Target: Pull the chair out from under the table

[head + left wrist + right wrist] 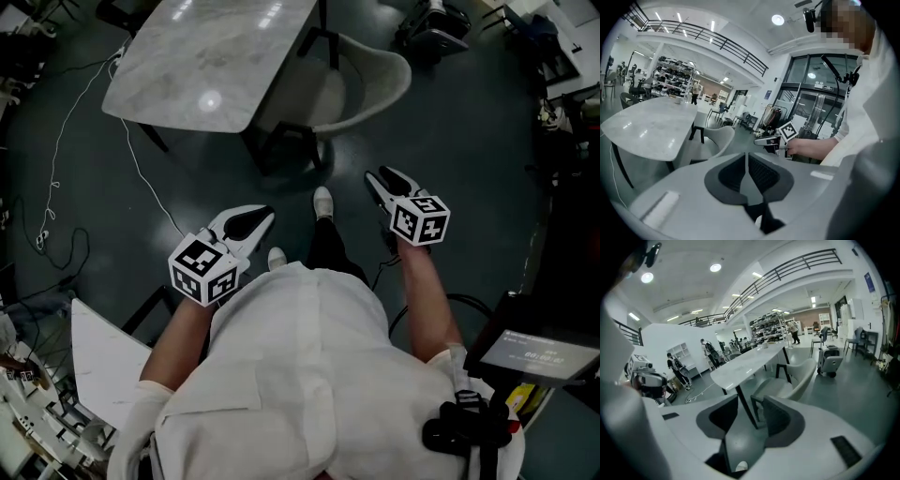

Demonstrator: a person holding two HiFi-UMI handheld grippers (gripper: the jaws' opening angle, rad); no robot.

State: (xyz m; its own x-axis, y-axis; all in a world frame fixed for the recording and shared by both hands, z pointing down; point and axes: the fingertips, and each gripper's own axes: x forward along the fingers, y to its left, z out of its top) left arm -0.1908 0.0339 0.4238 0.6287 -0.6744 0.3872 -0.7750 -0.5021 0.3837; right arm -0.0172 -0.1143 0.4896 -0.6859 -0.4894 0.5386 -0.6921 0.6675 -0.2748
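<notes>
Head view: chair (366, 89) is ahead, seat tucked under the right edge of the table (202, 61), curved back facing out. Both grippers are well short of it. The right gripper (376, 178) is nearer, with the chair back roughly straight ahead. The left gripper (266, 217) has the chair ahead and off to its right.

Left gripper view: jaws closed together, nothing between them. Chair sits beyond, left of the jaw line.

Right gripper view: jaws apart, empty. Chair is dead ahead past the table leg, well apart. Likely the right takes the backrest.
</notes>
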